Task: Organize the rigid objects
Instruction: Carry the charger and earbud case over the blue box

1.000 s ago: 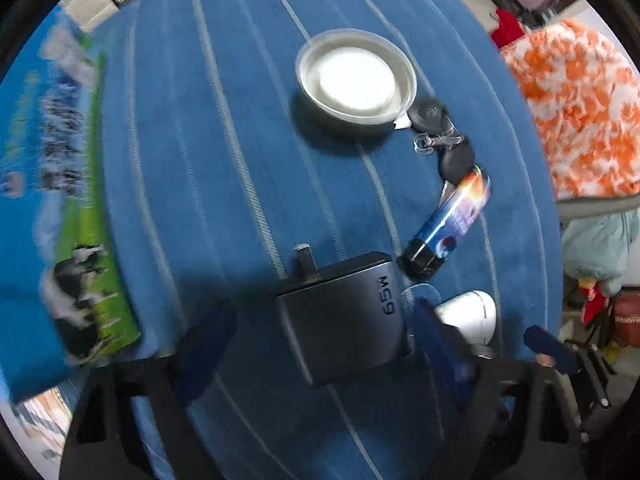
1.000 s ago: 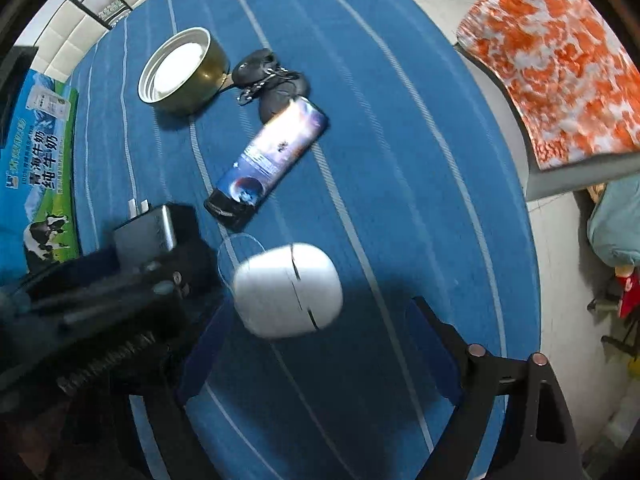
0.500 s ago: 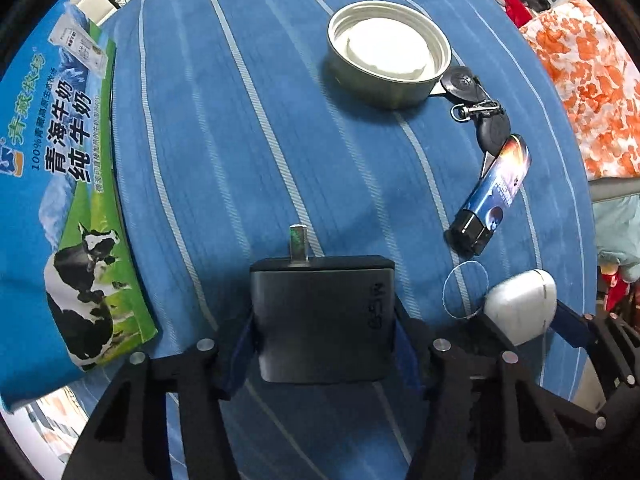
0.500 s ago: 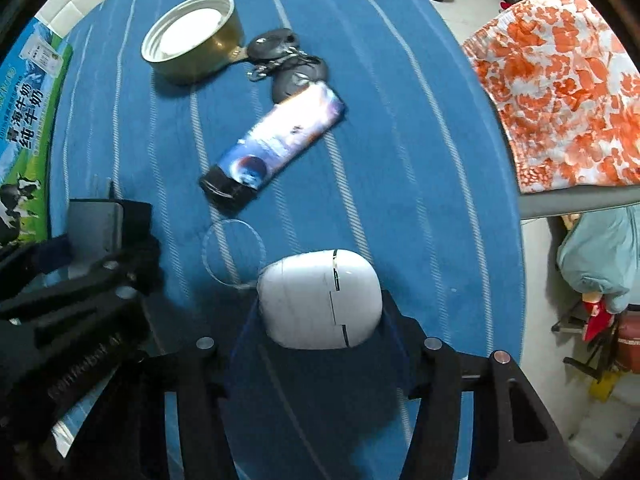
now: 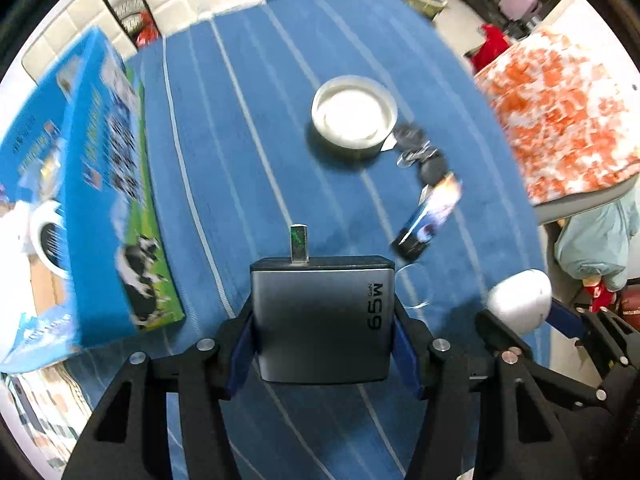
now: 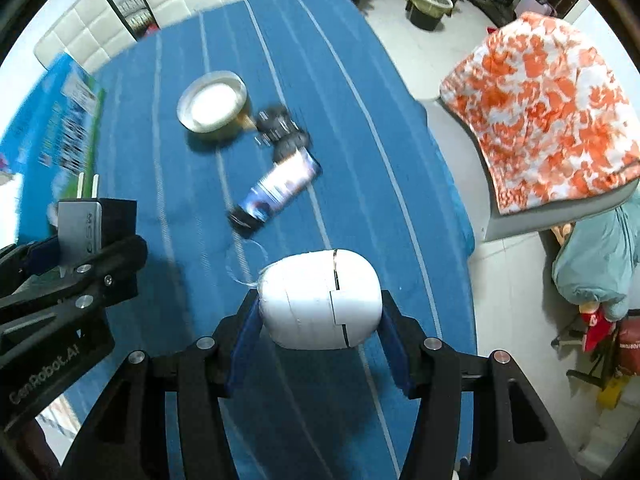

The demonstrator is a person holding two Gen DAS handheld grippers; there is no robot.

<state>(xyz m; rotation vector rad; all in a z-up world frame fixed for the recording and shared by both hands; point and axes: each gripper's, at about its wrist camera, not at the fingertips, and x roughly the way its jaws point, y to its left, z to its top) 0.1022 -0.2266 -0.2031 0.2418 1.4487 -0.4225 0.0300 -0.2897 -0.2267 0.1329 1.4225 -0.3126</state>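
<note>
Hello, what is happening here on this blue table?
A person is tidying small objects with two handheld grippers. The left gripper has its jaws shut on a grey charger; the right gripper grips a white case. A tin, keys and a lighter lie on the table.

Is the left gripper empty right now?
No, the left gripper is shut on the grey charger, its pads pressed against both sides.
</note>
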